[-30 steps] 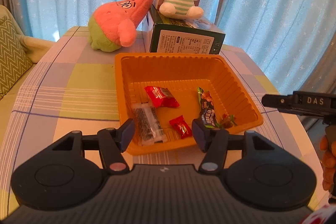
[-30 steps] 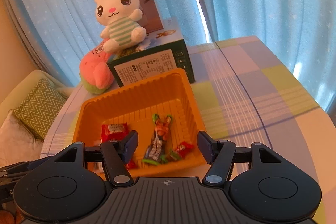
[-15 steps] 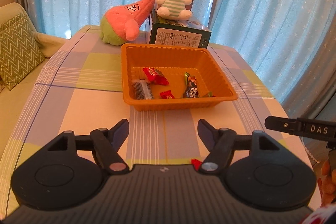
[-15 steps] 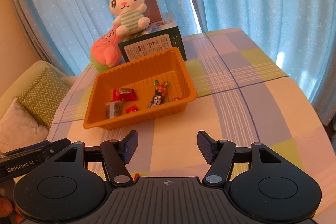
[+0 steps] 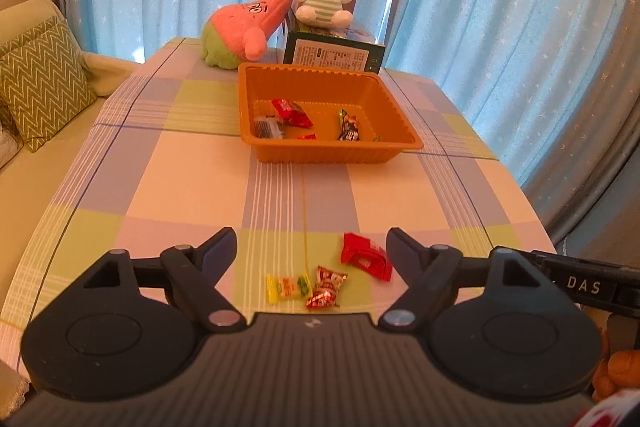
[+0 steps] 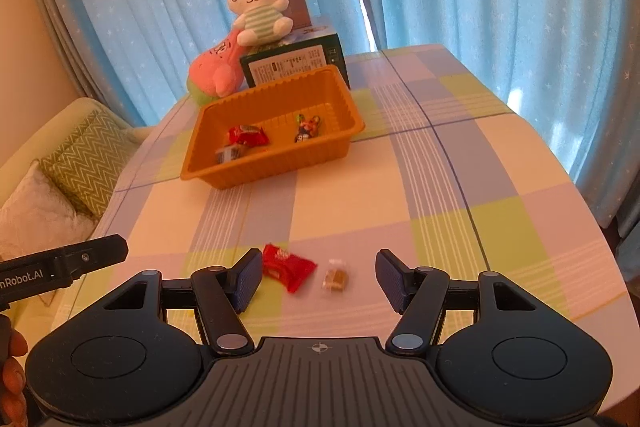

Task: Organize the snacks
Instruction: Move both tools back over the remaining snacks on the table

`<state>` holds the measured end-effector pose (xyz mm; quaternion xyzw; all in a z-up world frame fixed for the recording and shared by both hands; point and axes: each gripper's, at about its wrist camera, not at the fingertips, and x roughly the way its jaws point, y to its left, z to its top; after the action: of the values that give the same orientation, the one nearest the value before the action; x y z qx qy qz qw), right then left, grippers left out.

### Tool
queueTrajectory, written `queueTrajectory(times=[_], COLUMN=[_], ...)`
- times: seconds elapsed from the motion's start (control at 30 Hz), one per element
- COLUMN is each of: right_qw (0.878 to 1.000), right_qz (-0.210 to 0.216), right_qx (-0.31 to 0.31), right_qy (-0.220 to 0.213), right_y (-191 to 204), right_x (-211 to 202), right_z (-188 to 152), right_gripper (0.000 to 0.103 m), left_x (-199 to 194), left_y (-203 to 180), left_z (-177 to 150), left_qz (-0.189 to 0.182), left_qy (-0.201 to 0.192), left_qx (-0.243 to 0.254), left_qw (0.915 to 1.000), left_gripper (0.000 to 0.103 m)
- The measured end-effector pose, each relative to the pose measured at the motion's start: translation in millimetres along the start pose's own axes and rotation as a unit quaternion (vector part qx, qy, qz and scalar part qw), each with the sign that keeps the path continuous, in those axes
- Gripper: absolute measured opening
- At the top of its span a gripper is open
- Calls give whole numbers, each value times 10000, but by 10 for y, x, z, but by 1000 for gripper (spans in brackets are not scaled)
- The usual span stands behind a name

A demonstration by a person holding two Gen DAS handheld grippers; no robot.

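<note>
Covering table (image 5: pixel 180 183): checked cloth.

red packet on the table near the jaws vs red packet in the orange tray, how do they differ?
The loose red packet lies on the tablecloth, close between the grippers; the tray's red packet sits inside the orange tray, far from both. The loose one lies apart from other snacks; the tray one touches a dark packet. Both are red, crinkled wrappers.

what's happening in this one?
Snack sorting, mid-run. Some candies already lie in the orange tray. Both grippers, left and right, hover with jaws open and empty over the loose ones near the table edge: a red packet, a yellow-green candy, a red-silver candy, a brown candy.
</note>
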<state>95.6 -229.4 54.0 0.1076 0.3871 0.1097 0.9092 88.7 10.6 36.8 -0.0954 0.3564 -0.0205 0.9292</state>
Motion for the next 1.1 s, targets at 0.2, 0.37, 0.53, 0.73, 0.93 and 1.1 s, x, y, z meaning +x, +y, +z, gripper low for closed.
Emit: queueTrajectory(times=[0.2,0.37,0.53,0.73,0.93,1.1], right_qw=[9999,9997,9996,9994,9992,9990], right_qz=[-87,-120,-139,-143,-157,-170], right_qx=[60,66,57,62,95,140], right_qy=[121,206,252,297,356,399], right_y=[-59,-79,-86,-89,-113,-132], right_x=[-71,-67,-53,-18,46,130], right_z=[-202,-295,-332,-345,-364,-376], right_gripper=[63,63,63,63,63,63], left_x=[-76,-63,-25,18,79,172], left_y=[103,173,164,129,130,153], left_z=[-214,-327,-369,-392,-412,-428], left_qz=[121,202,203,159,143,94], left_qy=[149,277,330,347,401,467], left_qx=[3,7,55,130,132,89], left_qw=[9998,9994,9992,9992,9990,9988], left_gripper=[81,81,81,81,81,81])
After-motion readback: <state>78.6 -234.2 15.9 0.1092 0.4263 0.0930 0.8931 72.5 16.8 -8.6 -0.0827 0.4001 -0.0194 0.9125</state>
